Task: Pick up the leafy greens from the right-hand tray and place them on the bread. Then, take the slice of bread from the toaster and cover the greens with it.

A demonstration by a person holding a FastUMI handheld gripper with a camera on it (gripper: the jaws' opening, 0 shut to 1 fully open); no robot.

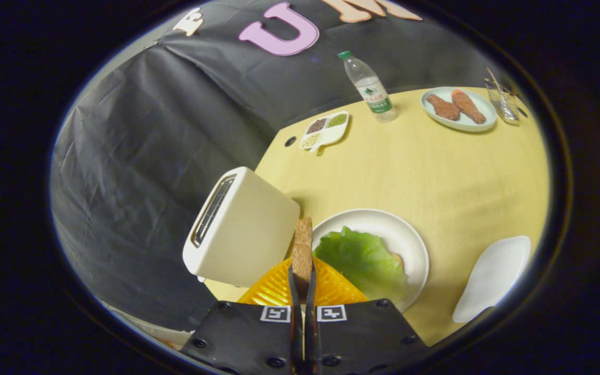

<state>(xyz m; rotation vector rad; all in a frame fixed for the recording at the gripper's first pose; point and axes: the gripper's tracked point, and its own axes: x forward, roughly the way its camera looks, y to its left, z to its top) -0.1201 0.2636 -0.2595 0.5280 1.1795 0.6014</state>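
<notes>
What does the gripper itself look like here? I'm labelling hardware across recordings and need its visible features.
The gripper shows two thin, flat fingers running forward side by side. They rise from a wide, dark, angular body with round screw heads along its edges. Two small square black-and-white fiducial markers sit on the body, one beside each finger's base. No cables are visible.

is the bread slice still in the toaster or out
Out. The bread slice is clamped edge-on between the fingers of the gripper, beside the toaster and next to the plate with greens.
</notes>
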